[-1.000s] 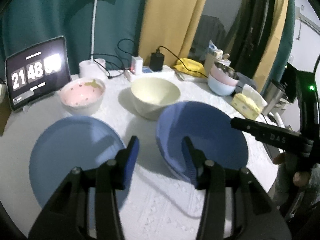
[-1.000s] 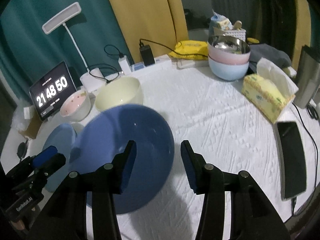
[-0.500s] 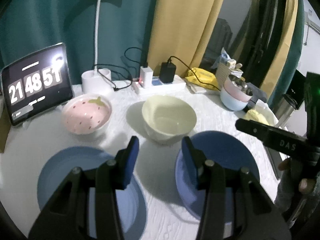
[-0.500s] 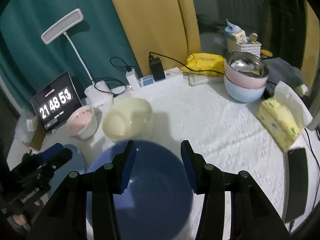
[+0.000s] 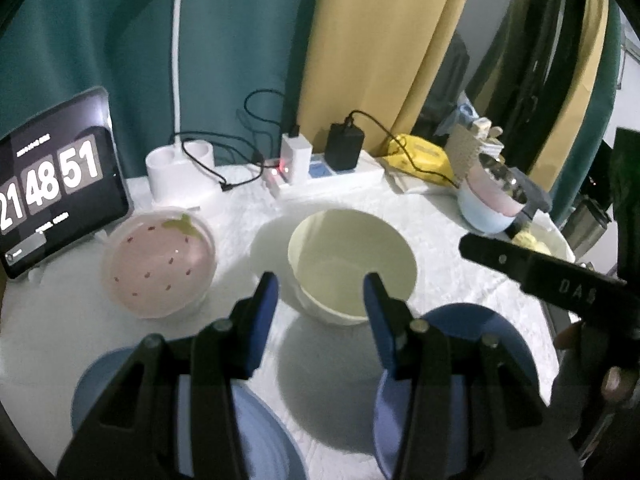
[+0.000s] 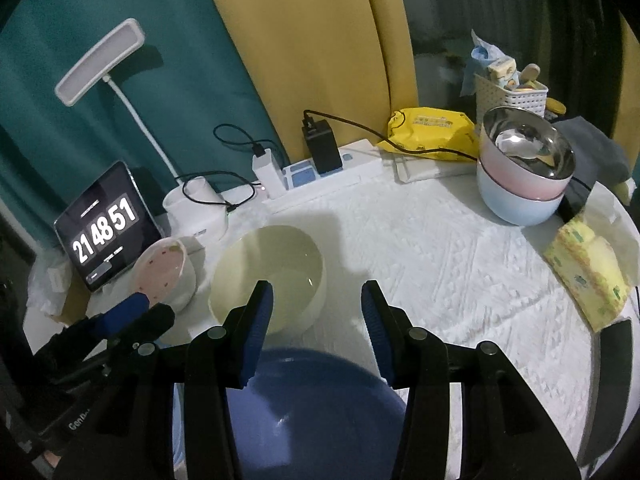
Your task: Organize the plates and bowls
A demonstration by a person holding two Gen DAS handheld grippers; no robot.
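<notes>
At the far left of the bench [image 6: 440,240], which is covered with a white textured cloth, a tablet [image 5: 52,188] leans upright and shows "21 48 51" in large white digits. Just right of it sits a pink strawberry-pattern bowl [image 5: 158,266], with a white desk lamp [image 6: 100,60] rising from its base behind. Near the front left lies a blue plate [image 5: 256,428], partly hidden by the left hand-held gripper [image 5: 320,320], whose blue-padded fingers are spread wide with nothing between them.

In the middle stands a cream bowl [image 5: 352,270], just beyond both sets of fingertips. Behind it a white power strip [image 6: 332,172] carries a black charger [image 6: 322,146] and a white plug. Near the front, right of centre, a second blue plate [image 6: 320,408] rests on the cloth under the right hand-held gripper [image 6: 318,328], which also gapes wide and holds nothing. In the left wrist view its side bears the letters "DAS"; in the right wrist view the left tool shows "Gen" before the lettering is cut off.

Farther right lie a yellow packet [image 6: 430,132], stacked pink and pale blue bowls [image 6: 524,176] with a steel liner, a tissue pack [image 6: 588,276] and a dark phone [image 6: 612,384].
</notes>
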